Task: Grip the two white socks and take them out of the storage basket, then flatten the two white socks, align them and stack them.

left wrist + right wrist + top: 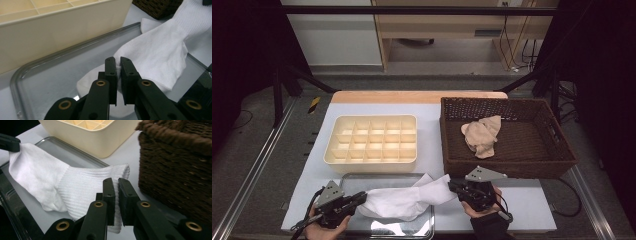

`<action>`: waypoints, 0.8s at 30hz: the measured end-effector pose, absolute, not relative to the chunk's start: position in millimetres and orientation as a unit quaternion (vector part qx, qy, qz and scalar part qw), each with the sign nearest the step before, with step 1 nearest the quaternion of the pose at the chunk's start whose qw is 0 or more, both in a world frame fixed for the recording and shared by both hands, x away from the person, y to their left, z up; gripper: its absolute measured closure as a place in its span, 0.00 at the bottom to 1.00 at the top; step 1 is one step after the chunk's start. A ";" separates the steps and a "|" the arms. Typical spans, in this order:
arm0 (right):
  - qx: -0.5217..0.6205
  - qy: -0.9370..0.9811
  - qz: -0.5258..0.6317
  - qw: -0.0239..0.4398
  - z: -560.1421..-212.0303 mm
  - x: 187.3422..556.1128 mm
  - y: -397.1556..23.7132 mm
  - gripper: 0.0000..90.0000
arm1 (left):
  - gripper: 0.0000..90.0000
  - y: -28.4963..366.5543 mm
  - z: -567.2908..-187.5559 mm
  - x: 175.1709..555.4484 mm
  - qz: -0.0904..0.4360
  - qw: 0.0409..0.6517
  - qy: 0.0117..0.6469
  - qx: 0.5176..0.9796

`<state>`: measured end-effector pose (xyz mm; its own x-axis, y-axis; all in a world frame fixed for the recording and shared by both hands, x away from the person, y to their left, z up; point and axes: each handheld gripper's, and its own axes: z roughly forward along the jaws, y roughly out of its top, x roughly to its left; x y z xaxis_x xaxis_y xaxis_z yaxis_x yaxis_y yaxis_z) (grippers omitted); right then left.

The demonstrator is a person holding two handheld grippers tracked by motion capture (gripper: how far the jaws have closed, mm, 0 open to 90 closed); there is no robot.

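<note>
While stretched above tray: white sock point(404, 199) hangs between both claws over the metal tray point(384, 231).
Left claw point(118, 62): pinching the smooth toe end.
Right claw point(115, 183): pinching the ribbed cuff.
High view: beige cloth point(482, 135) in woven basket point(557, 161).

White sock point(404, 199) stretched over metal tray point(427, 232) near table point(532, 205) front edge, left claw point(360, 198) pinching toe end, right claw point(452, 186) pinching cuff end, cream divided box point(372, 140) behind tray, brown wicker basket point(557, 150) at right holding a beige sock point(482, 136).
</note>
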<state>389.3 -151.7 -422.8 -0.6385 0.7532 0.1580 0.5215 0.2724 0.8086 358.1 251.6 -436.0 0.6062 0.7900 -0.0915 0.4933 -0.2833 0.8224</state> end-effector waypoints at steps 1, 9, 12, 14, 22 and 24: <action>0.404 0.788 0.447 0.129 -422.9 389.7 -149.7 0.94 | 0.93 253.4 -435.9 357.4 0.169 0.437 0.411 0.782; 0.391 0.793 0.449 0.130 -418.9 390.1 -139.5 0.94 | 0.93 262.4 -440.0 355.2 0.166 0.430 0.417 0.784; 0.389 0.794 0.449 0.129 -418.9 391.1 -137.3 0.94 | 0.93 264.7 -439.7 354.7 0.163 0.432 0.419 0.782; 0.390 0.795 0.447 0.126 -419.6 391.9 -135.0 0.94 | 0.93 266.7 -440.1 354.7 0.161 0.432 0.422 0.781; 0.382 0.804 0.439 0.122 -422.7 396.3 -122.2 0.94 | 0.93 267.5 -443.7 356.3 0.158 0.424 0.423 0.785; 0.381 0.806 0.436 0.123 -424.3 399.4 -119.0 0.94 | 0.93 267.1 -444.8 356.7 0.156 0.421 0.421 0.788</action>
<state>399.4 -119.0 -424.3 -0.6798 0.7210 0.1344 0.5068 0.3293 0.7967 356.7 267.1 -444.8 0.5959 0.7957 -0.1085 0.5322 -0.2901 0.7954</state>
